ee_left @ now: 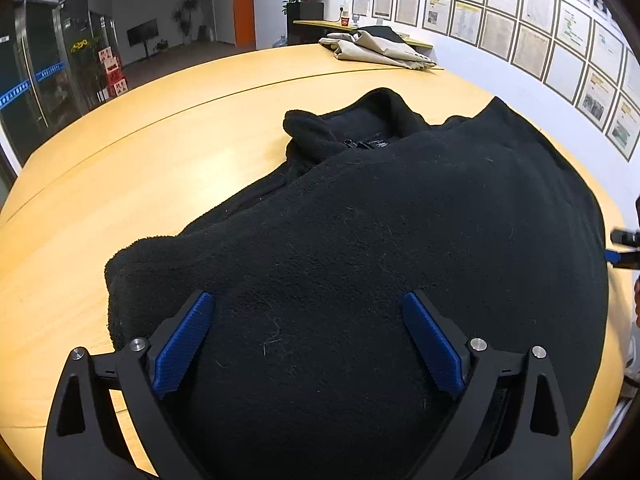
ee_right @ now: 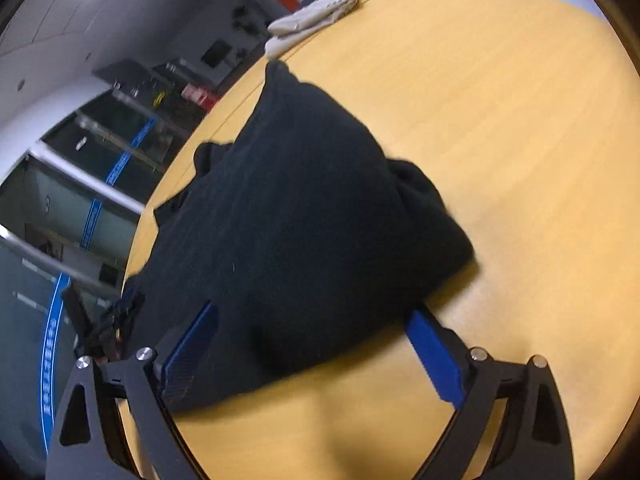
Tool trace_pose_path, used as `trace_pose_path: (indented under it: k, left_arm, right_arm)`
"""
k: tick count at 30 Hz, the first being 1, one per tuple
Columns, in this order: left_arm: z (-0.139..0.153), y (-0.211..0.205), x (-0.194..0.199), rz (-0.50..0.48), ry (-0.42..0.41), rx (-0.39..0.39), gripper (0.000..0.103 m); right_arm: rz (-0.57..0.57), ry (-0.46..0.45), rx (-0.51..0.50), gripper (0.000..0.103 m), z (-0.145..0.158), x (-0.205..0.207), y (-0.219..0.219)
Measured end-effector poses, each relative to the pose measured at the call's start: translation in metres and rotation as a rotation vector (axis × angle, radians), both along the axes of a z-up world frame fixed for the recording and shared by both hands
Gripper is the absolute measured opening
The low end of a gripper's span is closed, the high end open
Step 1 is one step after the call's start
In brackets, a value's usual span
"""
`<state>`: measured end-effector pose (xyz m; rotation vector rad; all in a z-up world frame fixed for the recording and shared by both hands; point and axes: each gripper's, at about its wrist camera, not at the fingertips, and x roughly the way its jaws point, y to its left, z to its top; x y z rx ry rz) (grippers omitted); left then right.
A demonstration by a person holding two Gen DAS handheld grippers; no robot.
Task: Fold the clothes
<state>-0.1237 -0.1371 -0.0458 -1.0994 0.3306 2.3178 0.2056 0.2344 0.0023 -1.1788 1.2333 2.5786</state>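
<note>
Fleece, black and thick, is the landmark: the black fleece jacket [ee_left: 360,240] lies on the wooden desk [ee_left: 140,168] with its collar [ee_left: 352,120] and zip pointing away from the left gripper [ee_left: 308,340]. One side seems already laid over the body, so I judge the fold to be midway, with the lengthwise halving or a hem-to-collar fold not yet done.

Both pairs of blue fingers [ee_left: 182,348] stand wide apart and hold nothing. The left gripper hangs over the jacket's near end, its fingers straddling the cloth without pinching it. In the right wrist view the right gripper [ee_right: 314,350] sits at a corner of the jacket [ee_right: 304,220], one finger over the cloth and the other over bare desk [ee_right: 500,120]; whether either finger touches the cloth cannot be told, and that view is blurred.

Beyond the collar, well apart from the jacket, a folded beige garment [ee_left: 376,50] rests on the far part of the desk.

The next move likely calls for each gripper to lower onto the near edge, close on all the layers there, and lift together toward the collar. Thick fleece is bulky, so a shallow pinch may catch only the top layer.
</note>
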Motion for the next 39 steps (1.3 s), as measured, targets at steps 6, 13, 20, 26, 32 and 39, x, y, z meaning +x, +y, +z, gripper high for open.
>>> trace_pose_path:
  k: [6, 13, 20, 26, 32, 39]
  left_arm:
    - [0.003, 0.005, 0.002, -0.005, -0.005, 0.016, 0.103]
    - [0.009, -0.001, 0.008, -0.026, -0.007, 0.016, 0.103]
    - [0.011, -0.011, 0.018, -0.079, -0.025, 0.004, 0.103]
    - [0.003, -0.002, 0.036, -0.137, -0.016, 0.013, 0.103]
    - [0.001, 0.000, 0.039, -0.138, -0.020, 0.029, 0.103]
    - [0.002, -0.002, 0.038, -0.141, -0.017, 0.032, 0.103]
  right_arm:
    - [-0.155, 0.035, 0.024, 0.082, -0.004, -0.014, 0.005]
    - [-0.180, 0.034, 0.012, 0.030, -0.012, -0.027, 0.015]
    - [-0.152, 0.105, 0.016, 0.015, 0.003, -0.041, 0.032]
    - [-0.105, 0.171, 0.052, 0.014, 0.030, -0.051, 0.038]
    - [-0.129, 0.050, -0.024, 0.041, 0.002, -0.067, 0.048]
    - [-0.148, 0.046, -0.049, 0.062, -0.017, -0.087, 0.046]
